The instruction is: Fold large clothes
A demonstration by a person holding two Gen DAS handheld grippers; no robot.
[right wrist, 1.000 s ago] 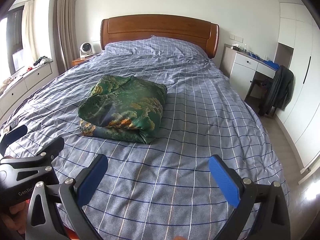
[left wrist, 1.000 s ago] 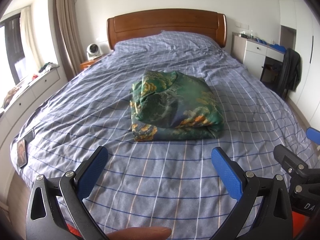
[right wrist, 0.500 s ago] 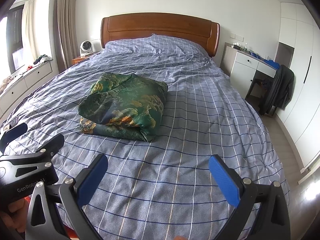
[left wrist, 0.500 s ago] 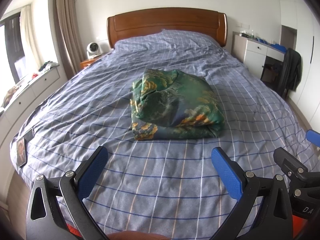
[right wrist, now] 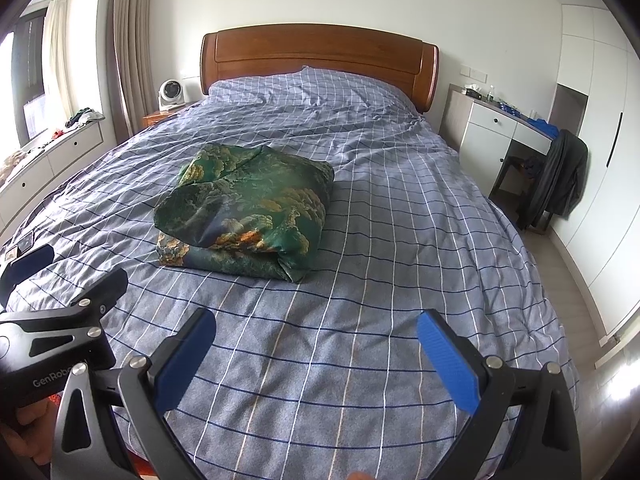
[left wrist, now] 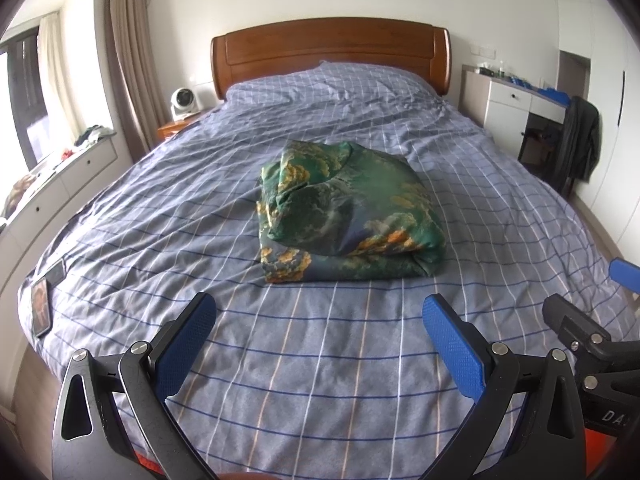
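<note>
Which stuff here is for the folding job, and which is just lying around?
For the job:
green patterned garment, folded on the bed
left gripper
right gripper

Just lying around:
phone
white fan
dark jacket

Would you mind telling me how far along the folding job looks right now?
Done: the green patterned garment lies folded in a compact bundle on the bed. In hand: nothing; the left gripper and right gripper are open, short of it. Left: nothing visible.

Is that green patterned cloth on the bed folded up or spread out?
Folded: the green cloth lies as a compact stack of layers on the bed, touched by neither tool.
</note>
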